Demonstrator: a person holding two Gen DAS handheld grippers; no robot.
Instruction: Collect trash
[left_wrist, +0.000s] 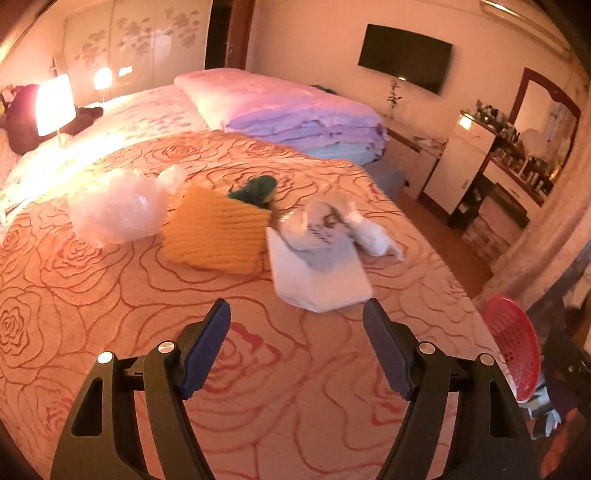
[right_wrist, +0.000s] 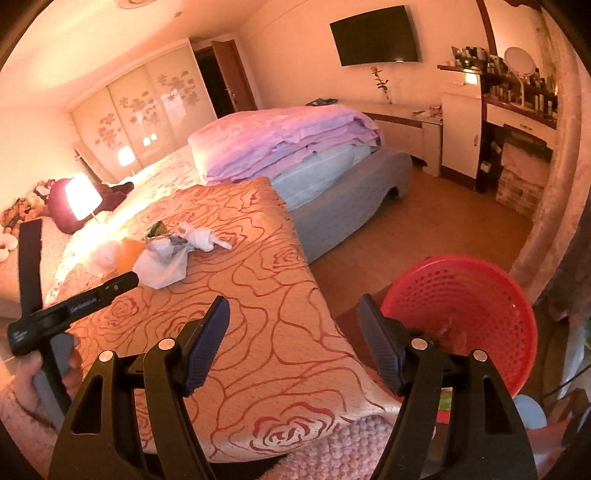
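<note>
Trash (left_wrist: 317, 251) is lying on the bed (left_wrist: 110, 332), just ahead of the left gripper (left_wrist: 296, 312), whose fingers are gaping wide and empty. Right gripper (right_wrist: 293, 308) fingers are hanging wide too, the red basket (right_wrist: 480, 295) sitting right beyond them.

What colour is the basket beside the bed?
The basket is red, with small holes all over; the right wrist view shows it best.

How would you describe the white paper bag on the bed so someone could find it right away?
Start at the bed with the rose-patterned cover. A cluster of litter sits mid-cover, and the white paper bag is the piece at its near edge. It is flat-sided and boxy, unlike the fluffy clear plastic wad and the yellow knitted piece beside it.
</note>
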